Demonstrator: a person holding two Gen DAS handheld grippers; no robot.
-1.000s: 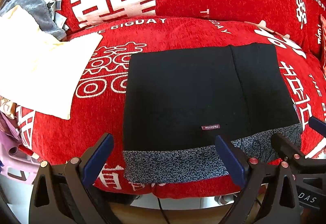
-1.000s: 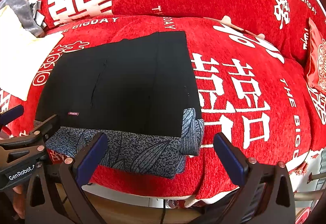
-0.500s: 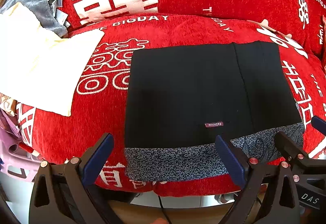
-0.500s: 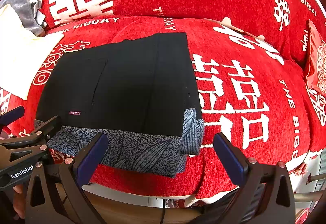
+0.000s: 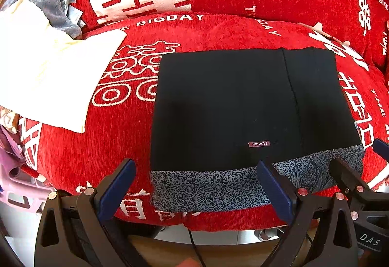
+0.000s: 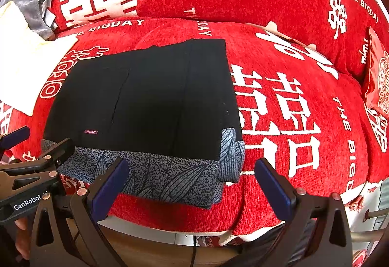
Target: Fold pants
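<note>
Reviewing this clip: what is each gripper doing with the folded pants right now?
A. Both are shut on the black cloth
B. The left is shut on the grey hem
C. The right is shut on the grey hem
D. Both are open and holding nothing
D: the left gripper and the right gripper both stand with jaws wide apart before the pants, and no cloth lies between the fingers.

A red sofa cover [image 5: 218, 31] bears a cream cloth [image 5: 48, 72] beside a grey towel [image 5: 48, 4].
</note>
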